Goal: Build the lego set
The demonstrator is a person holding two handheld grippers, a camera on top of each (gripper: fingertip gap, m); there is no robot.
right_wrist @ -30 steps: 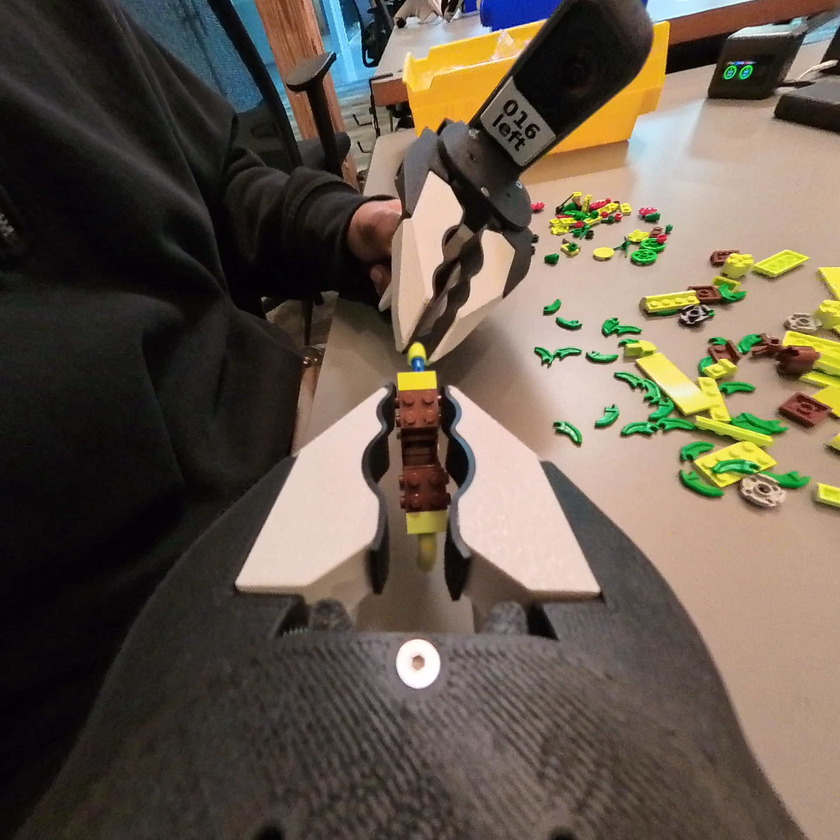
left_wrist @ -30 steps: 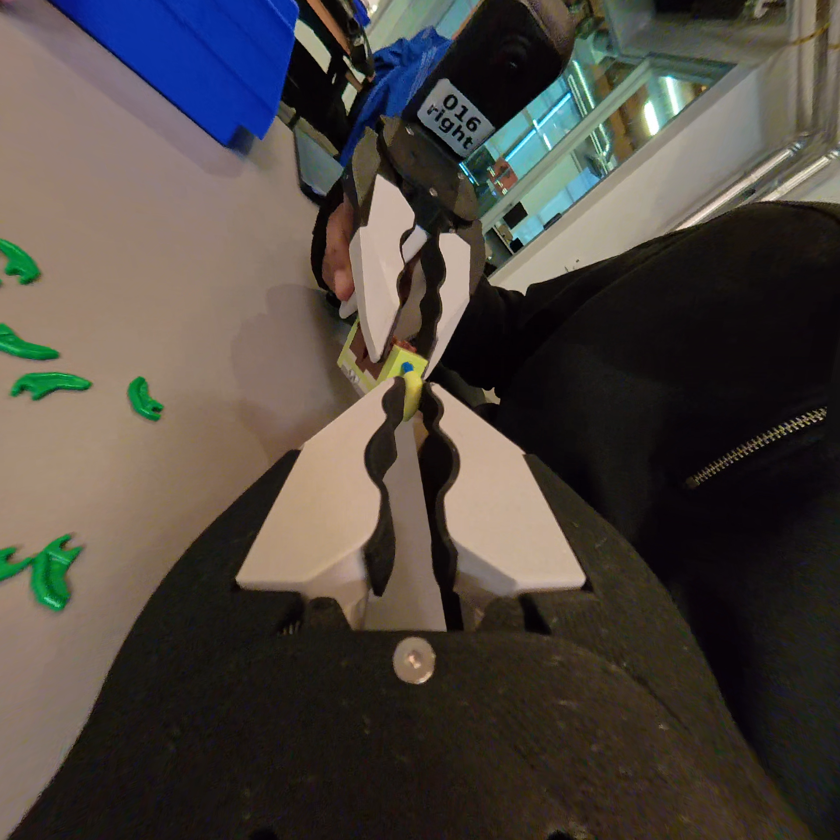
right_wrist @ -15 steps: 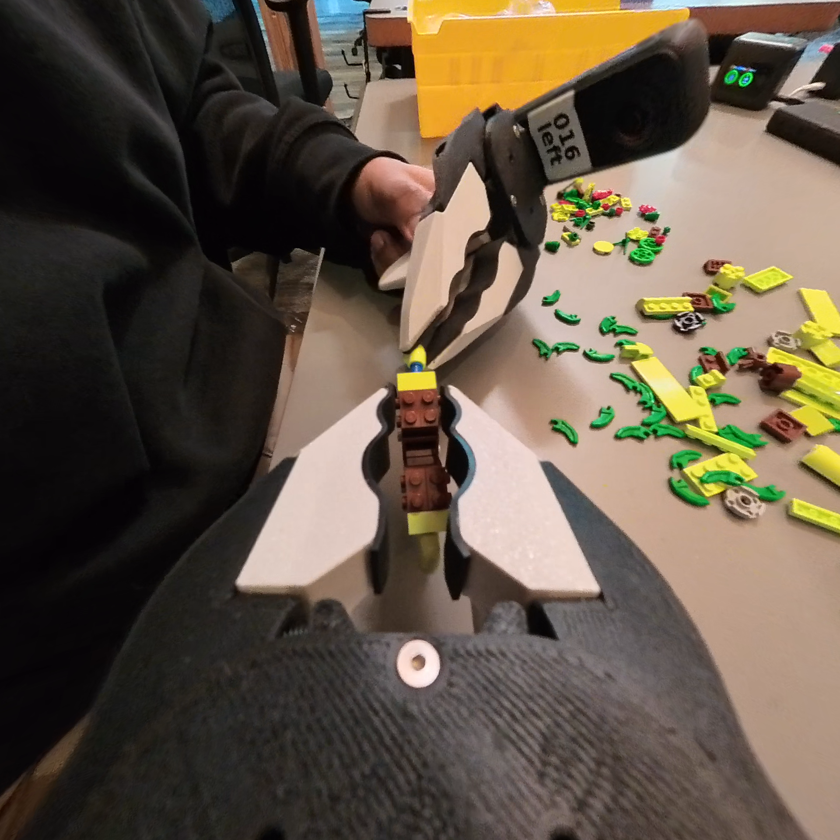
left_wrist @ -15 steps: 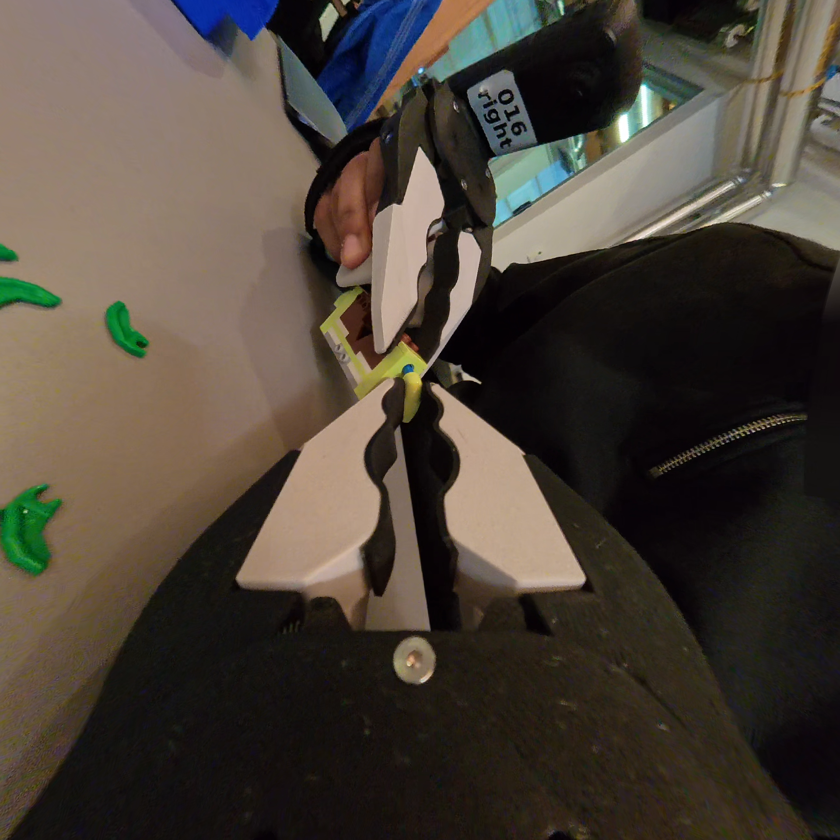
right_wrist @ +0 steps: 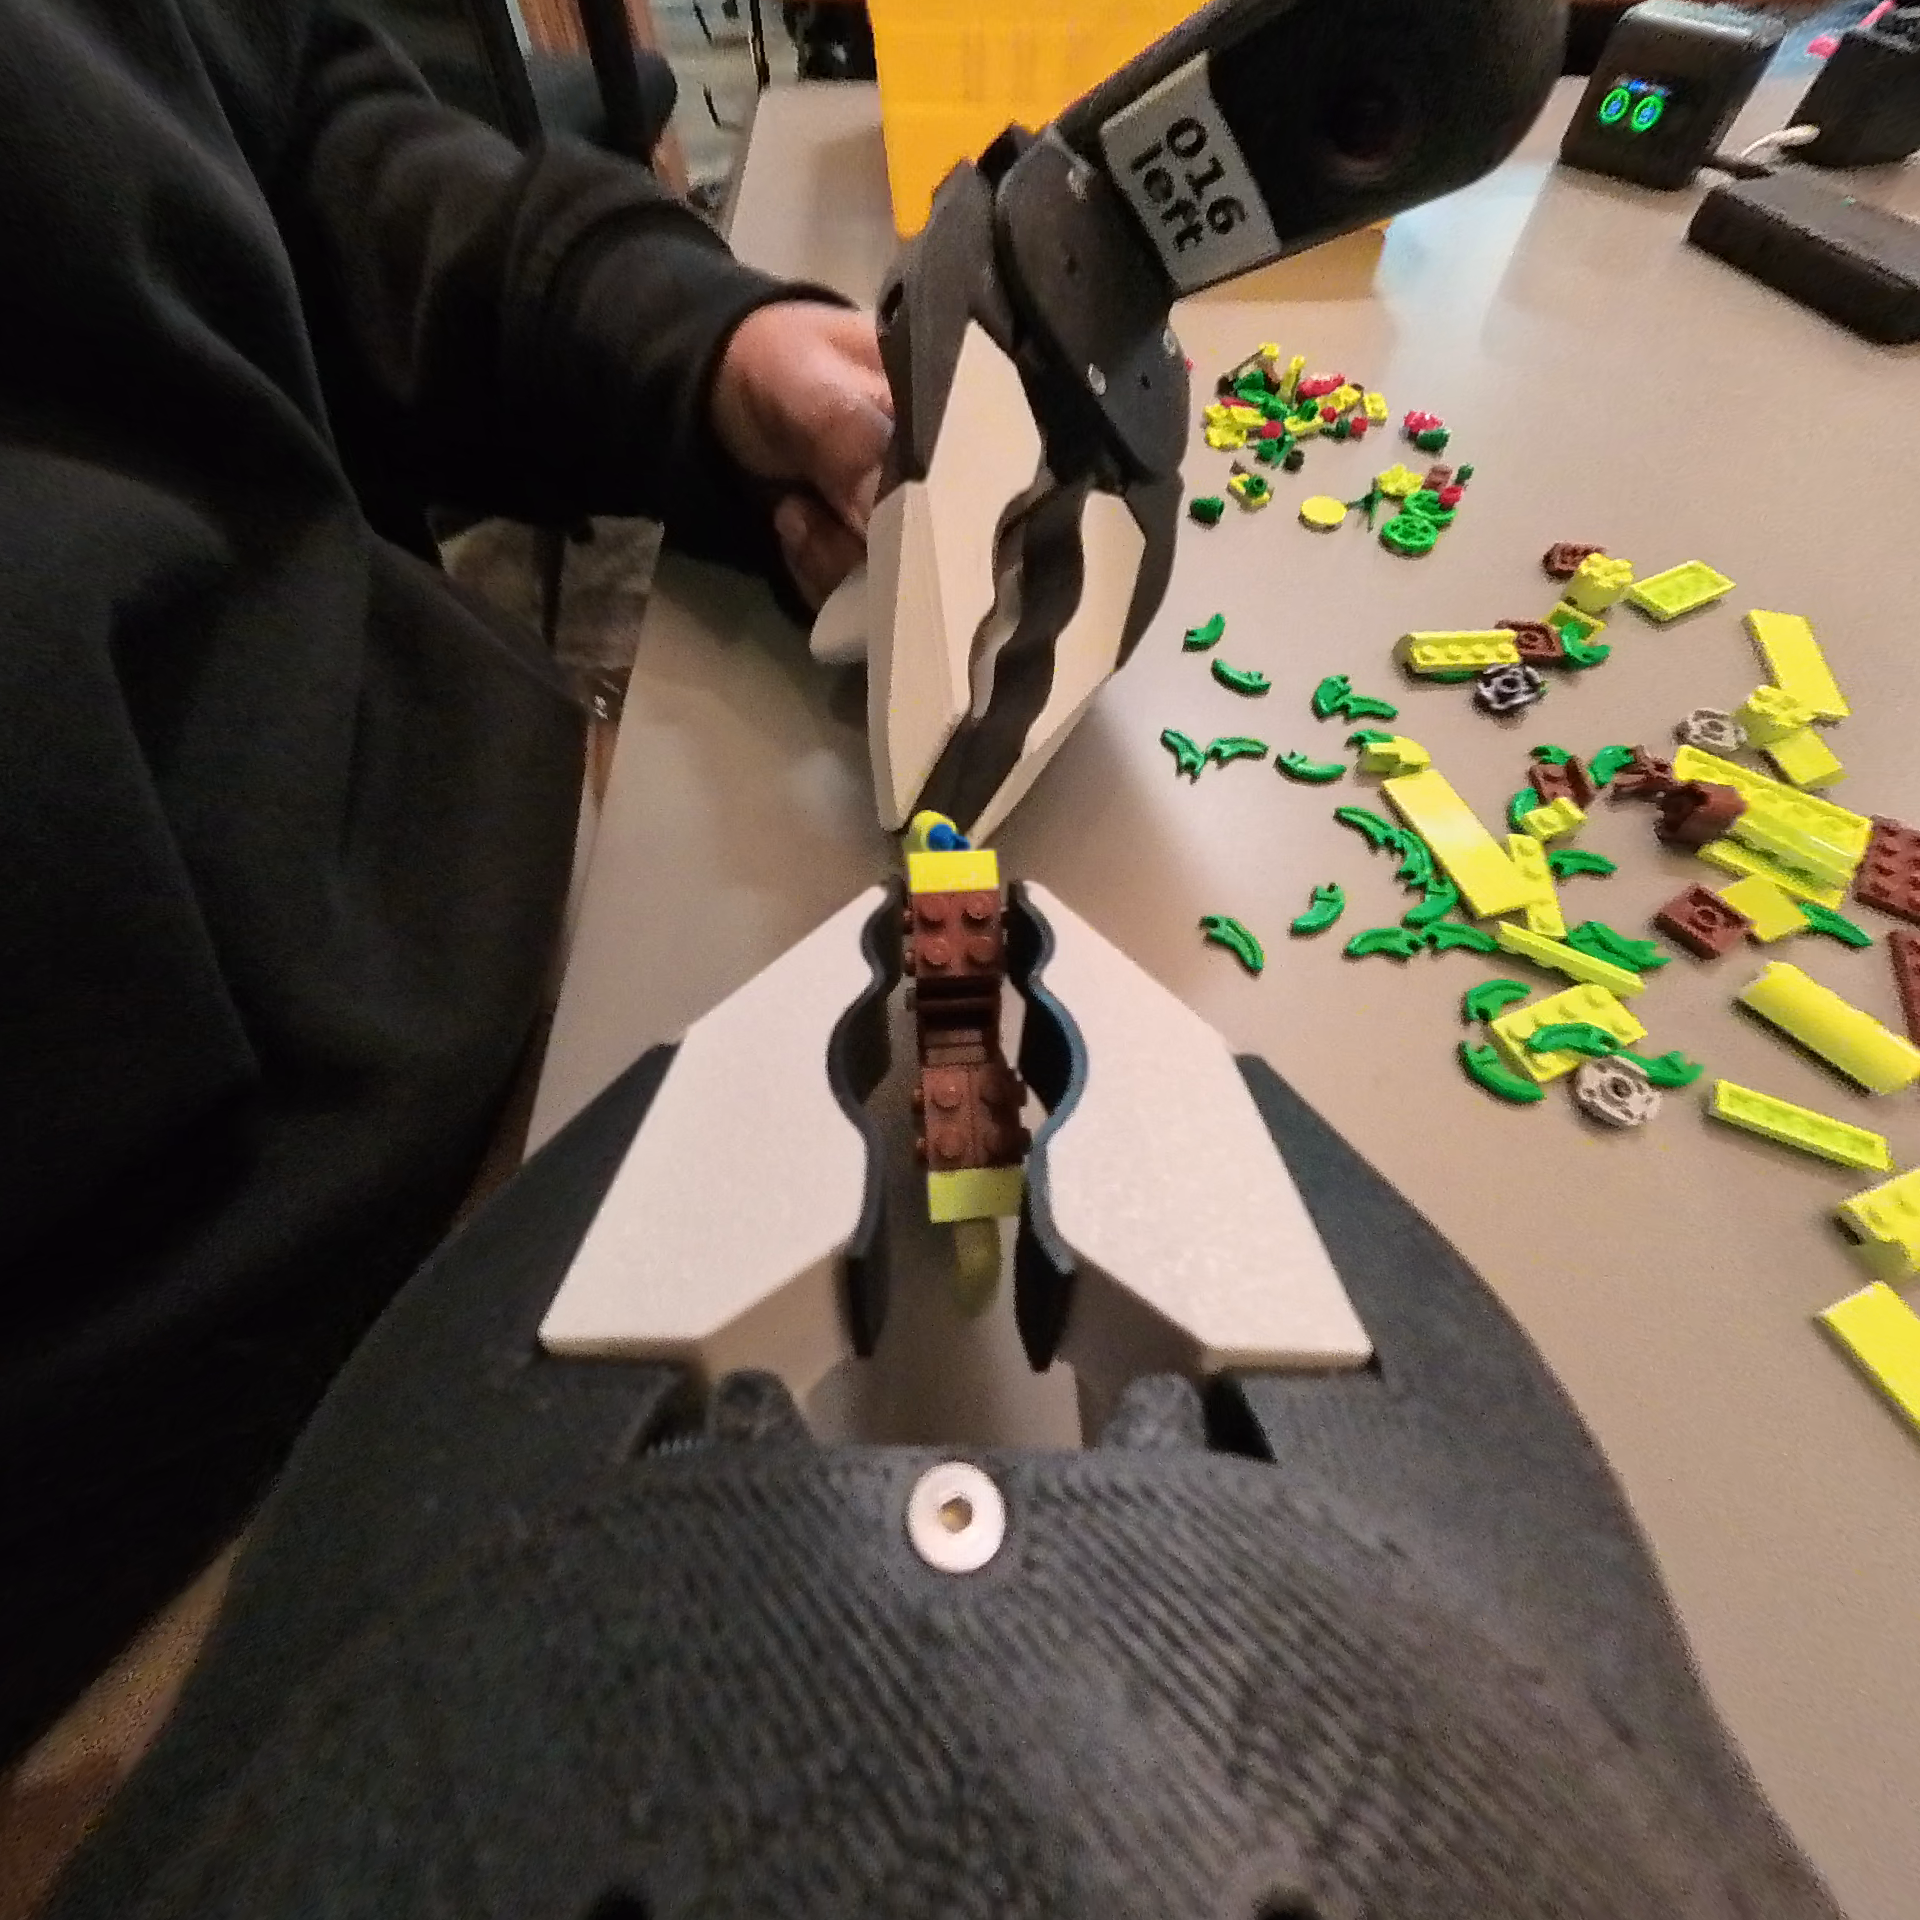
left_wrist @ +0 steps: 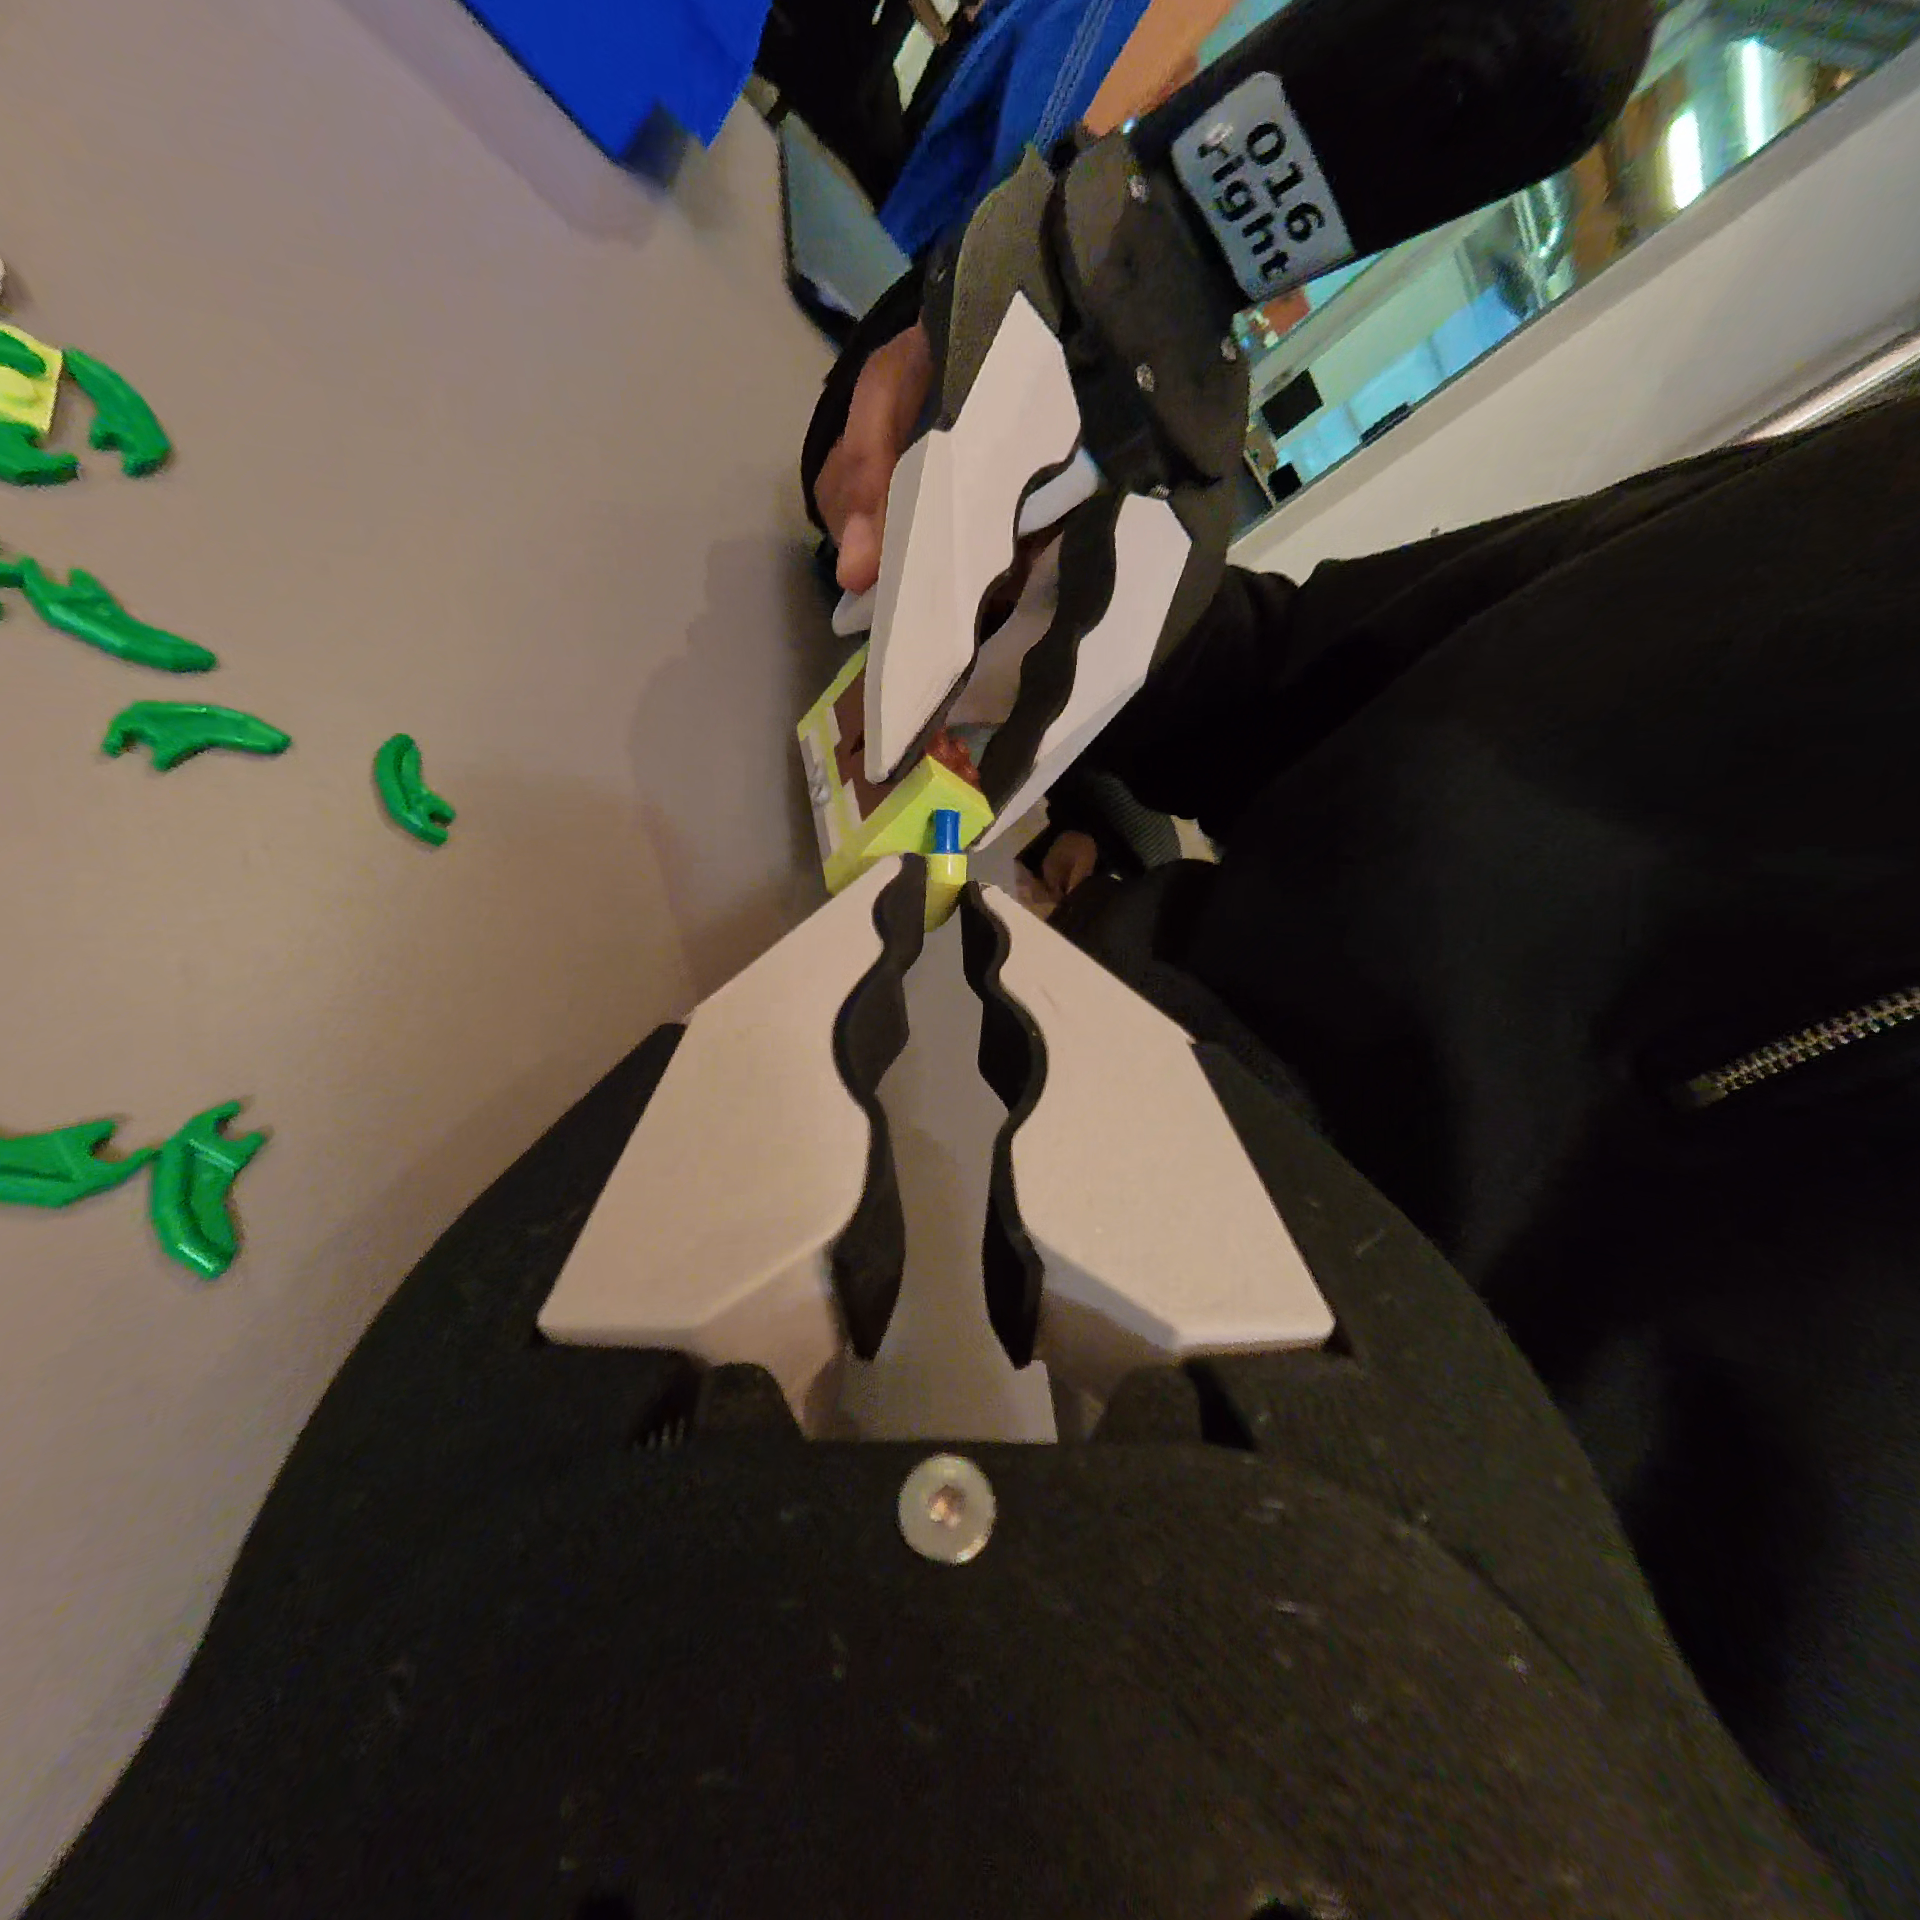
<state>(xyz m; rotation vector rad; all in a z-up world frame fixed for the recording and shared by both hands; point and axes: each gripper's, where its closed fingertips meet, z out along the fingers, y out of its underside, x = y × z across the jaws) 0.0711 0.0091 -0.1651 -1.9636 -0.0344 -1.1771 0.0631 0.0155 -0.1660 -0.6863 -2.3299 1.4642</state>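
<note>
My right gripper [right_wrist: 951,899] is shut on a brown and lime lego assembly [right_wrist: 958,1023] that lies lengthwise between its fingers, lime end forward. My left gripper [left_wrist: 938,896] is shut on a small lime piece [left_wrist: 940,883] with a blue pin [left_wrist: 944,829]. The two grippers meet tip to tip above the table's near edge. The blue pin touches the lime end of the assembly [left_wrist: 894,805]. In the right wrist view the left gripper [right_wrist: 935,821] comes down from above with the small piece [right_wrist: 932,834] at its tips. The right gripper [left_wrist: 935,769] shows in the left wrist view.
Loose lime plates [right_wrist: 1460,842], brown bricks [right_wrist: 1699,920] and green leaf pieces [right_wrist: 1377,831] lie scattered on the grey table [right_wrist: 1351,1299] to the right. A yellow bin [right_wrist: 935,114] and black devices [right_wrist: 1803,244] stand at the back. A person's dark-sleeved body fills the left. My two grippers' fingertips are within a few centimetres of each other.
Both grippers have tilted and shifted while staying tip to tip. The blue pin now shows more plainly between the small piece and the assembly. Both holds are unchanged.
</note>
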